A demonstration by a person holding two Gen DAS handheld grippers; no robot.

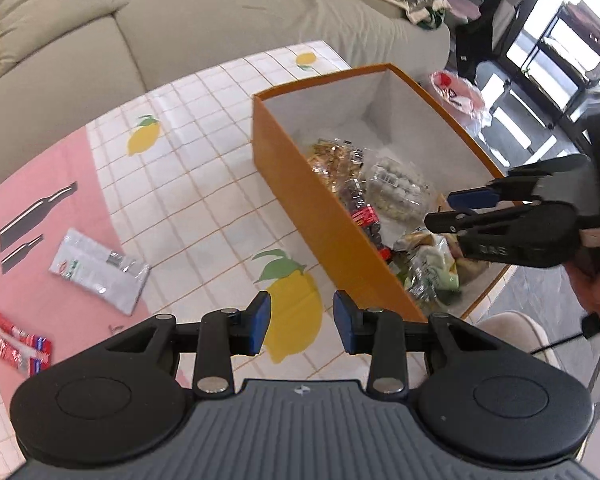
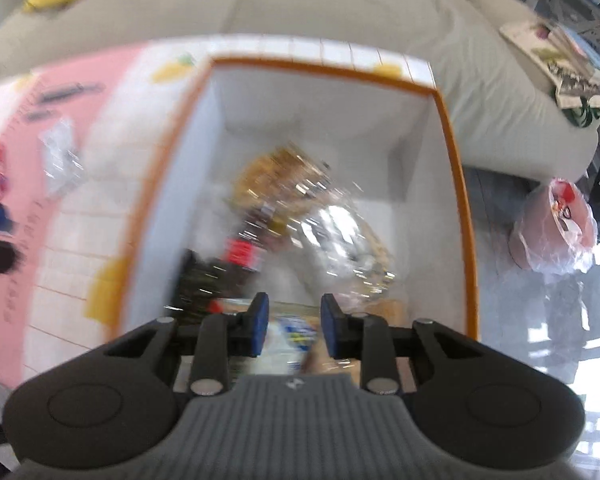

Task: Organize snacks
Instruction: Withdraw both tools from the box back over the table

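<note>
The left hand-held gripper (image 1: 300,322) is held over the surface (image 1: 204,184) with its blue pads (image 1: 260,322) partly apart and nothing between them; a printed lemon is seen through the gap. The right hand-held gripper (image 2: 293,326) is held above the orange box (image 2: 456,184), pointing steeply down into it. Its pads are drawn in to their narrowest, a gap still shows between them, and nothing can be made out as gripped, the view being blurred.

The box is a rectangular cardboard one, orange outside and white inside, open at the top, with its long axis running away from the left gripper toward the sofa (image 1: 220,20). Inside it, crinkled clear and glossy snack packets (image 1: 396,190) are piled loosely toward the near end.

On the pink part of the smooth patterned cloth, well apart from the box, a flat white packet (image 1: 100,270) is laid with its long axis slanting, and a red packet (image 1: 18,346) lies near the edge.
</note>
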